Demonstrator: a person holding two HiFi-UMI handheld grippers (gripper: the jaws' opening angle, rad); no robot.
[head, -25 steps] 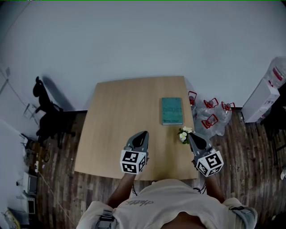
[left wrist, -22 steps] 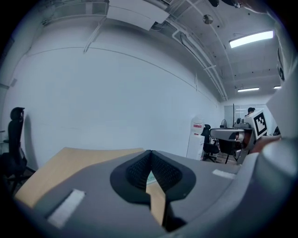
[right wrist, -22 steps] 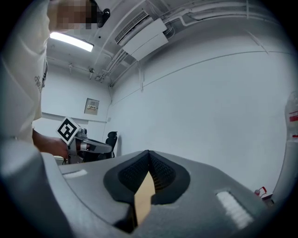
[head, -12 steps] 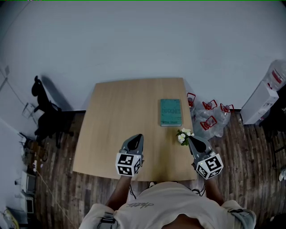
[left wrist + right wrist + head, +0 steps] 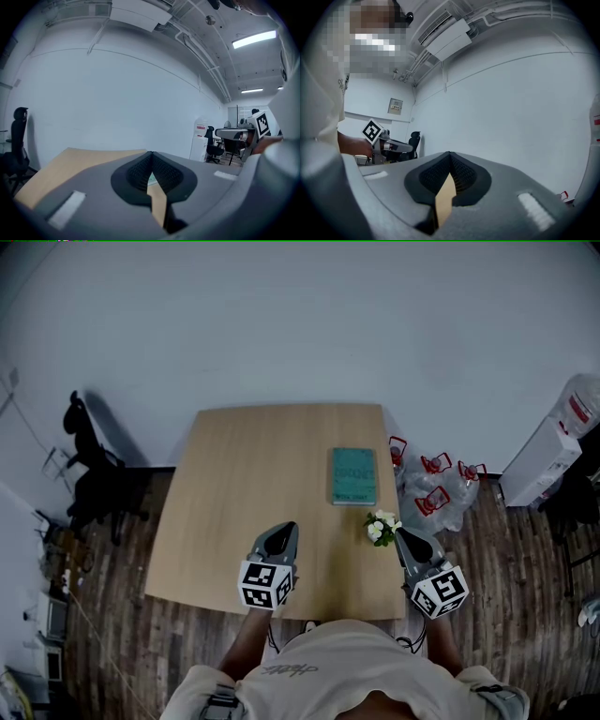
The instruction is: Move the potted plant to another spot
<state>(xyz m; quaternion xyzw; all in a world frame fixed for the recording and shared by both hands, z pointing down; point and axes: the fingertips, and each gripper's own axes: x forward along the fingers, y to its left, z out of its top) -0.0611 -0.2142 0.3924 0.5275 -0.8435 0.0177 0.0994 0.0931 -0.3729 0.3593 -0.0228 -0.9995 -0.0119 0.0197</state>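
Note:
A small potted plant (image 5: 381,527) with white flowers stands near the front right corner of the wooden table (image 5: 253,474). My right gripper (image 5: 399,532) hovers just right of the plant, close beside it, jaws shut and empty. In the right gripper view the right gripper (image 5: 450,163) has its pads together and the plant is out of sight. My left gripper (image 5: 288,526) is over the table's front middle, well left of the plant. The left gripper (image 5: 151,157) is likewise shut on nothing in its own view.
A teal book (image 5: 353,475) lies on the table behind the plant. Several clear water bottles (image 5: 433,488) with red handles sit on the floor by the table's right edge. A black office chair (image 5: 89,474) stands at left, a white dispenser (image 5: 553,451) at right.
The head view has shifted a little. Both grippers and the plant keep their places on the table, and both pairs of jaws stay shut.

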